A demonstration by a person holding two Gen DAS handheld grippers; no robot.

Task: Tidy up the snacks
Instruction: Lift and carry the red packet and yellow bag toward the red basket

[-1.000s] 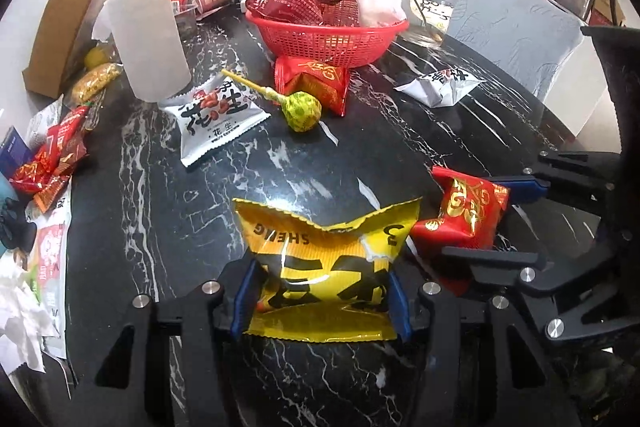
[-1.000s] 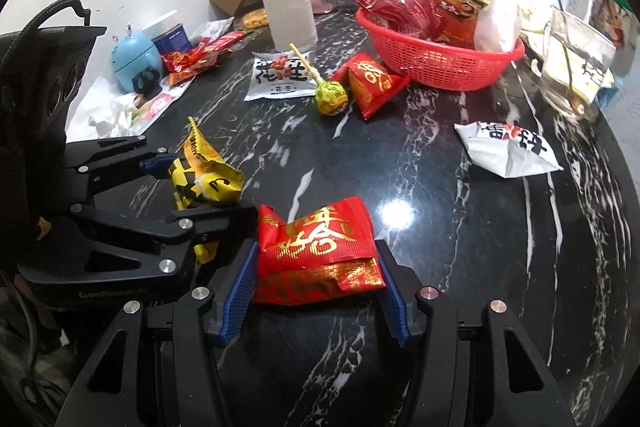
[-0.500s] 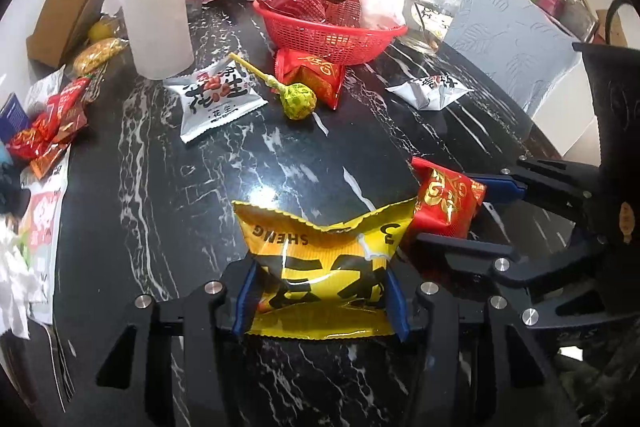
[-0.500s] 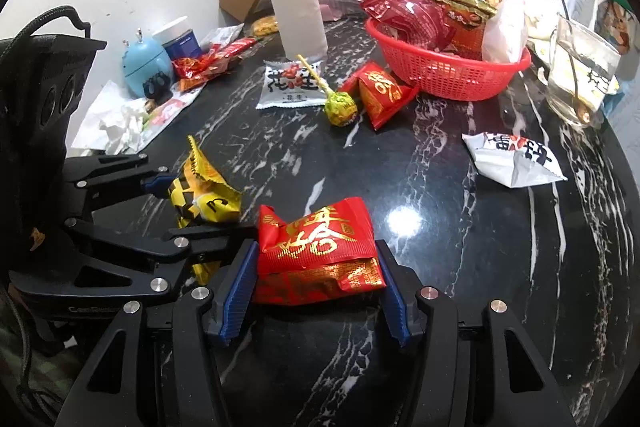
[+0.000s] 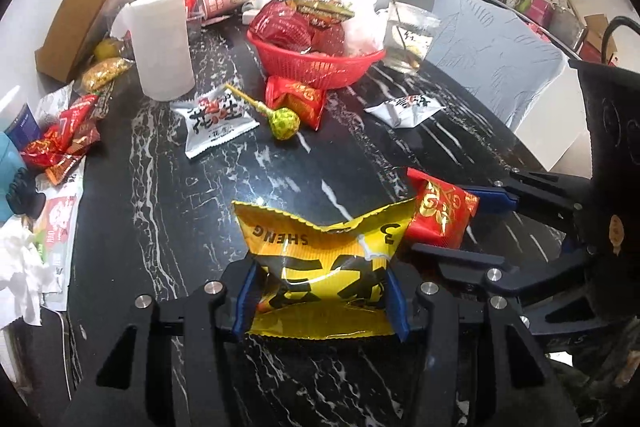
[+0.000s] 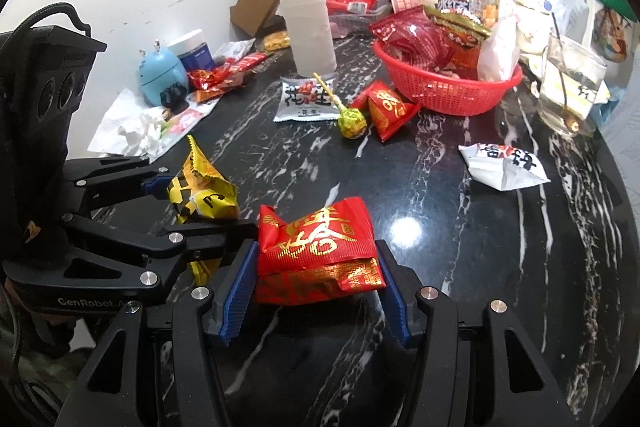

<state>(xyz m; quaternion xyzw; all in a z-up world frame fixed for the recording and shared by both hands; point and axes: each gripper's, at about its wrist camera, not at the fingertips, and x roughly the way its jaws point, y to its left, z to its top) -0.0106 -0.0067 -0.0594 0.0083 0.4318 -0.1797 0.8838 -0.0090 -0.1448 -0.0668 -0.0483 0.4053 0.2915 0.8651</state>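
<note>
Gripping: left tool clenched on yellow packet, right tool on red packet.

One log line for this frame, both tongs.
left tongs: shut on yellow packet | right tongs: shut on red packet | red basket: ahead

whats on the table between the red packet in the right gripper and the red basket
Mostly bare black marble; near the red basket lie a green lollipop and a small red packet, per the right wrist view.

Glossy black marble-look desk; shiny crinkled foil yellow packet; red plastic mesh basket; matt cardboard box.
</note>
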